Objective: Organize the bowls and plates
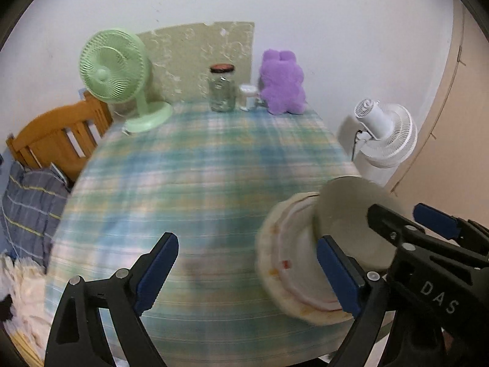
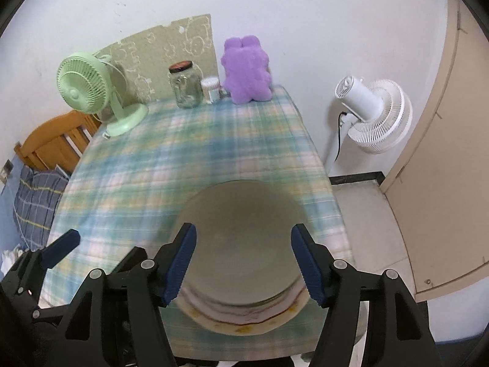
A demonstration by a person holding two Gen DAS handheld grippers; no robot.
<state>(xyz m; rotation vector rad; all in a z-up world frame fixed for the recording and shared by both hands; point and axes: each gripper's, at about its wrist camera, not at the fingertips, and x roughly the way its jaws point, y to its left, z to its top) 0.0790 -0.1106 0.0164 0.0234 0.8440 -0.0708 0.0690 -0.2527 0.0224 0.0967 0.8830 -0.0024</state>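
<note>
A pale bowl [image 2: 241,238] sits nested on a stack of plates, the lowest being a cream plate with a red ring and yellow marks [image 2: 244,324], near the front right of the table with the plaid cloth [image 2: 183,159]. My right gripper [image 2: 244,264] hovers open over the stack, its blue pads [image 2: 180,263] apart from the bowl's rim. My left gripper [image 1: 247,275] is open with only tablecloth between its fingers, just left of the plates [image 1: 275,275] and bowl [image 1: 345,223]. Each wrist view catches the other gripper at its edge: the right gripper [image 1: 409,220] and the left gripper [image 2: 97,252]. Both views are motion-blurred.
Along the table's far edge stand a green desk fan [image 1: 113,70], a glass jar [image 1: 222,88], a small white container [image 1: 248,96] and a purple plush toy [image 1: 282,82]. A wooden chair [image 1: 58,140] and bedding lie left. A white floor fan [image 2: 369,113] and a door stand right.
</note>
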